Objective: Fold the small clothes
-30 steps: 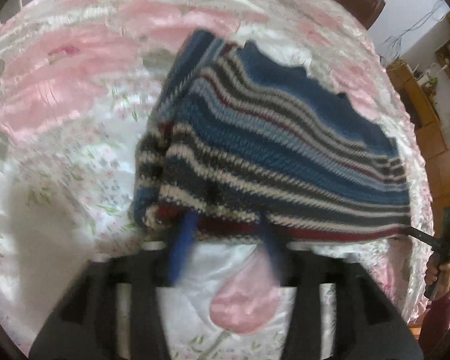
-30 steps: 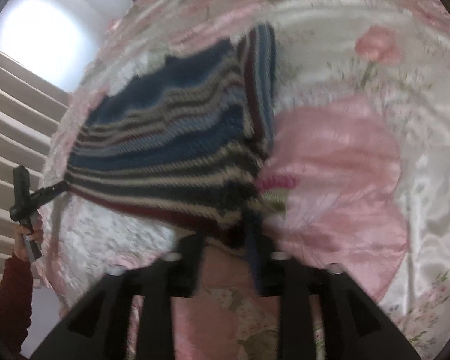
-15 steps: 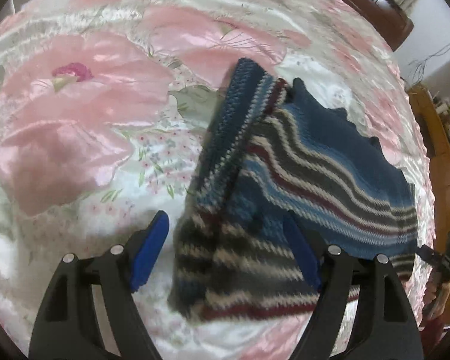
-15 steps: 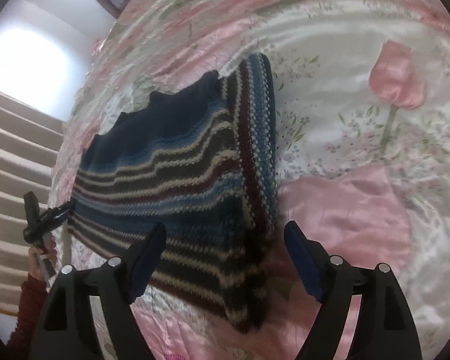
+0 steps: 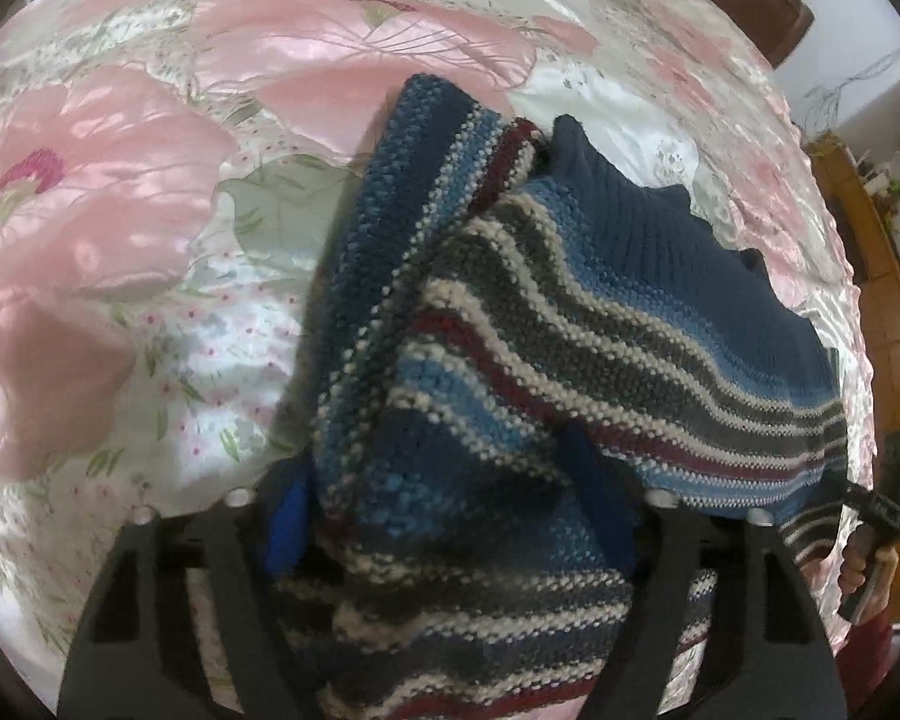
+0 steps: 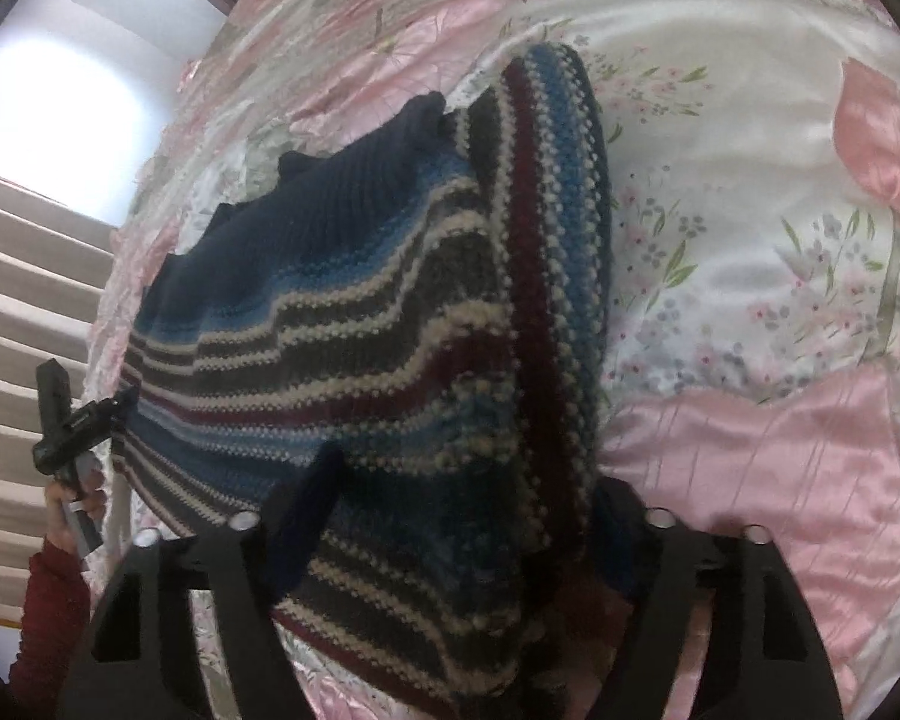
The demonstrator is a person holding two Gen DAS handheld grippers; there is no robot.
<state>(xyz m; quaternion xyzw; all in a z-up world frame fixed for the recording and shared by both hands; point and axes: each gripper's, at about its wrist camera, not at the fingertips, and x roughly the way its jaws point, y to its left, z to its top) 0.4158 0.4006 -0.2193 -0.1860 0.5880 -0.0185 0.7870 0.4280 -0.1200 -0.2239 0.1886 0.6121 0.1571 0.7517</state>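
While the striped sweater lies folded on the bed, L wrist view: left claw wide, blue pads either side of the near hem, knit bunched btwn; grip not confirmed. R wrist view: right claw wide over opposite hem of sweater, fabric btwn fingers.

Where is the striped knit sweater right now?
The striped knit sweater lies on the pink floral bedspread, spanning low centre in both wrist views, its near corners between the fingers of the left gripper and right gripper.
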